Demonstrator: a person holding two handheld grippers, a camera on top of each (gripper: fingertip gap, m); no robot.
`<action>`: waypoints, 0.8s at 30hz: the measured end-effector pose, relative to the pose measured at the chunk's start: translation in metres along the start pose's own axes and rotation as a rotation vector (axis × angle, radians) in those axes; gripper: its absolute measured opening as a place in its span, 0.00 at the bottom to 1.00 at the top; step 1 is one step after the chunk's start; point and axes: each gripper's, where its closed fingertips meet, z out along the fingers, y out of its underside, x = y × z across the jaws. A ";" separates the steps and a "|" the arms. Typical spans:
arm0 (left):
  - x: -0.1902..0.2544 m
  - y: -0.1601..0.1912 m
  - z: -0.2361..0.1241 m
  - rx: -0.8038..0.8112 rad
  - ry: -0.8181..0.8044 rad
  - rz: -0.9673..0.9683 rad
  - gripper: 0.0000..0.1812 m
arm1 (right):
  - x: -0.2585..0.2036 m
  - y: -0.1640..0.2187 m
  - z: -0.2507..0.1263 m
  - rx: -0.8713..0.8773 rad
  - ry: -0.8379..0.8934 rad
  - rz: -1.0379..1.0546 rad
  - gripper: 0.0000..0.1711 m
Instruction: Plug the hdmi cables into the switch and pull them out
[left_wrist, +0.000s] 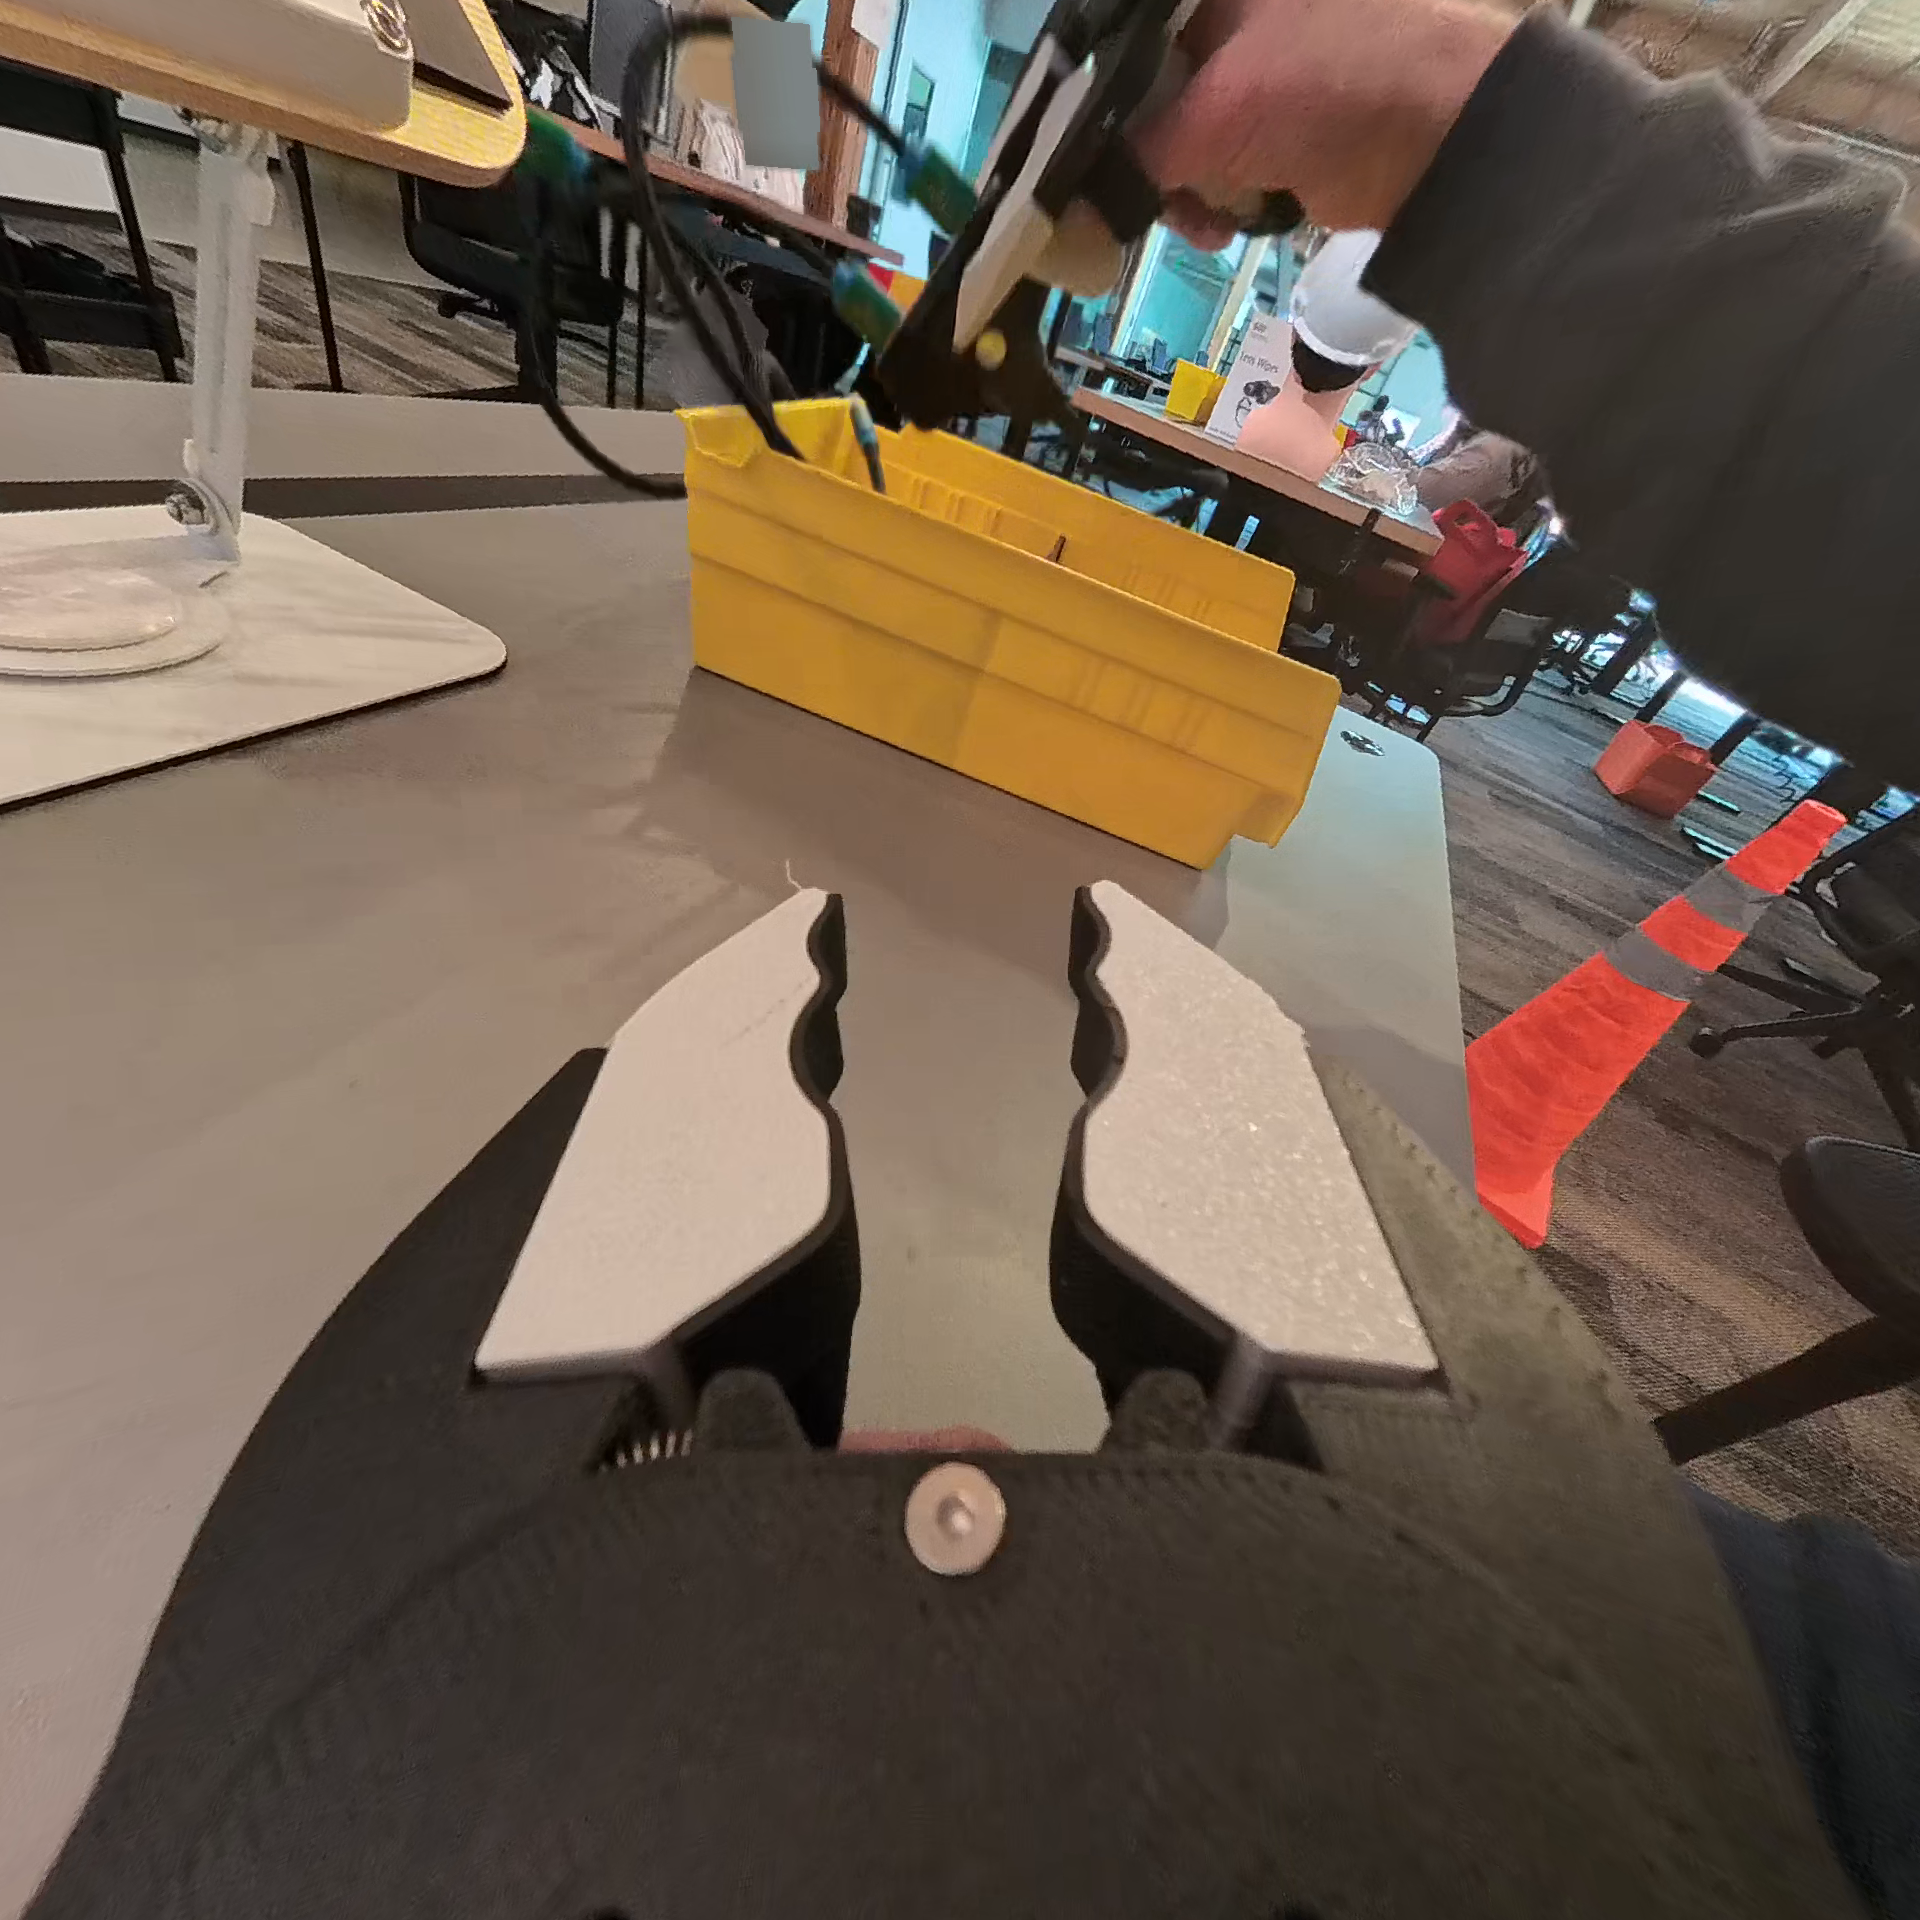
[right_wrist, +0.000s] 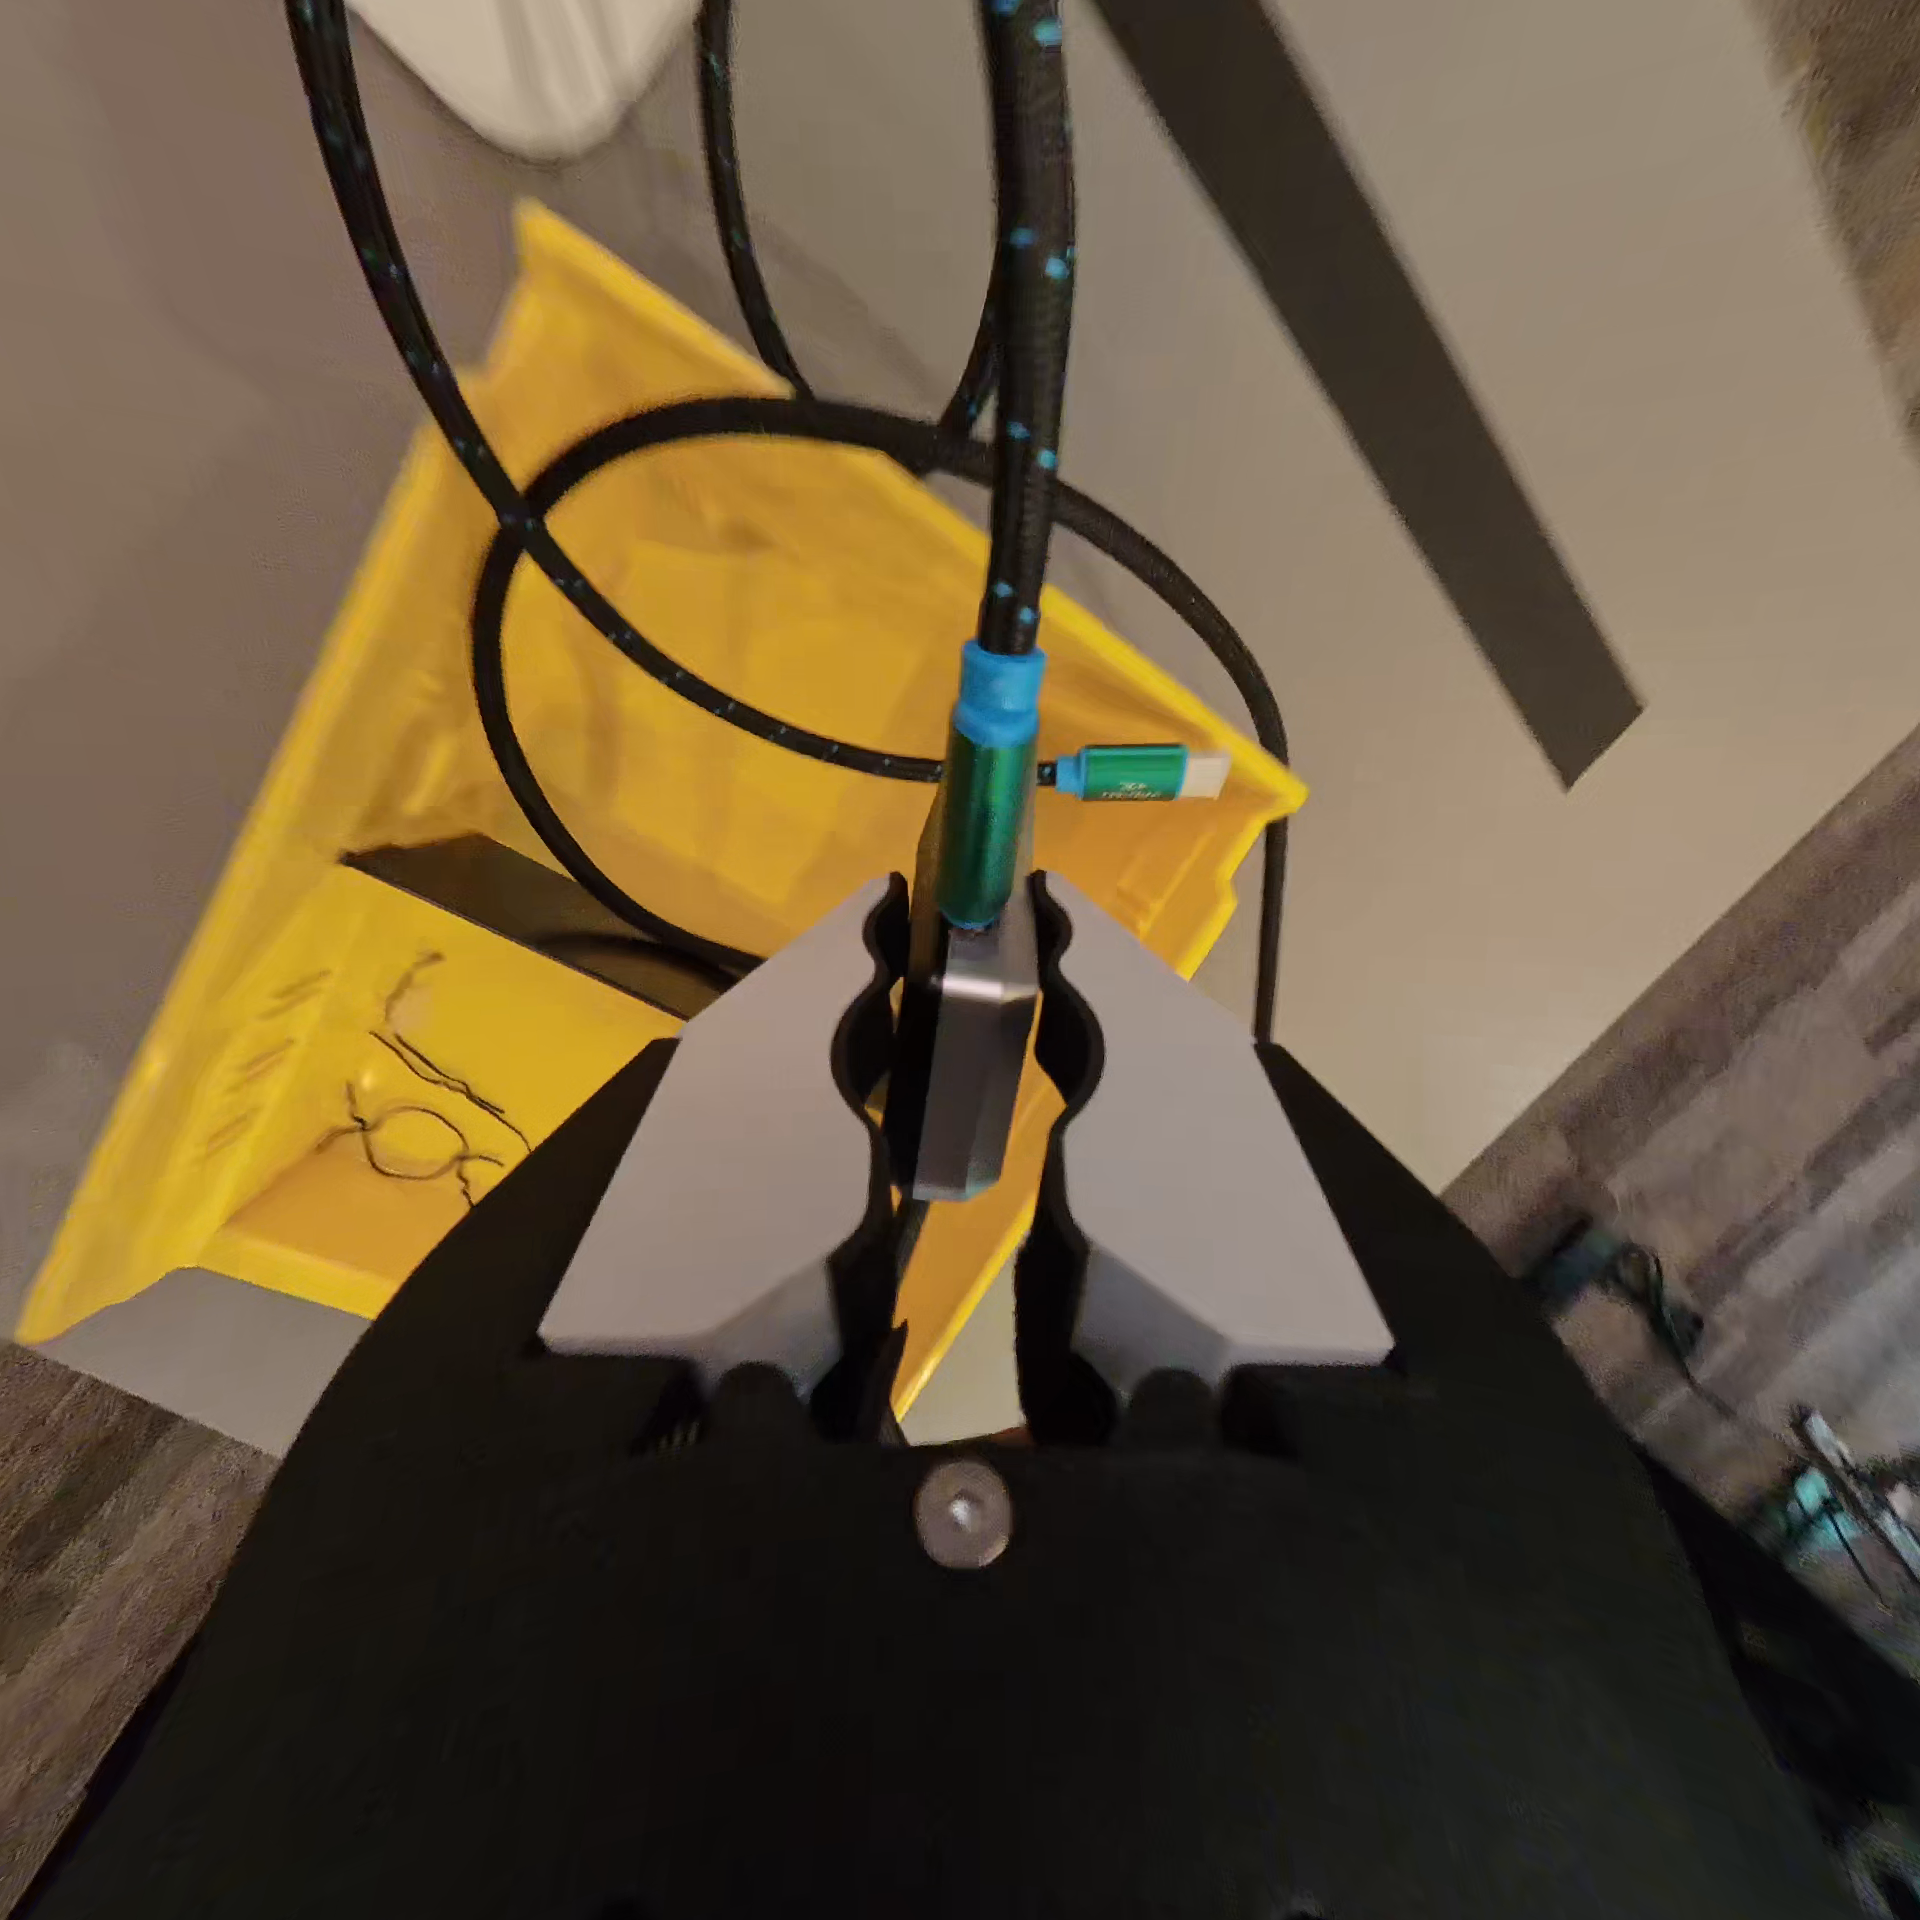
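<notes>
My right gripper (right_wrist: 966, 904) hangs above the yellow bin (right_wrist: 260, 935), shut on a small grey HDMI switch (right_wrist: 971, 1070). A green HDMI plug (right_wrist: 982, 821) on a black braided cable (right_wrist: 1023, 416) sits in the switch's upper end. A second green plug (right_wrist: 1138, 774) lies loose over the bin's far corner, and cable loops trail into the bin. In the left wrist view my left gripper (left_wrist: 956, 914) is open and empty, low over the grey table (left_wrist: 312, 987), short of the bin (left_wrist: 987, 644). The right gripper (left_wrist: 914, 400) shows above the bin with cables (left_wrist: 665, 312) dangling.
A white laptop stand base (left_wrist: 260, 644) stands at the left. The table's edge is at the right, with an orange cone (left_wrist: 1621, 987) on the floor beyond. A person's hand and dark sleeve (left_wrist: 1662, 364) reach over the bin. Thin black wires (right_wrist: 416, 1122) and a black item (right_wrist: 468, 873) lie in the bin. The left gripper's tips are roughly 35 centimetres from the right gripper's.
</notes>
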 end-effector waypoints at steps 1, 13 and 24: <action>0.000 0.000 0.000 -0.001 0.001 -0.001 0.23 | -0.001 -0.007 -0.010 0.047 -0.014 0.004 0.11; 0.000 0.000 0.000 -0.001 0.002 0.000 0.23 | 0.004 -0.071 -0.078 0.509 -0.021 0.166 0.11; 0.000 0.000 0.000 -0.002 0.003 0.002 0.23 | 0.002 -0.081 -0.054 0.892 -0.215 0.495 0.10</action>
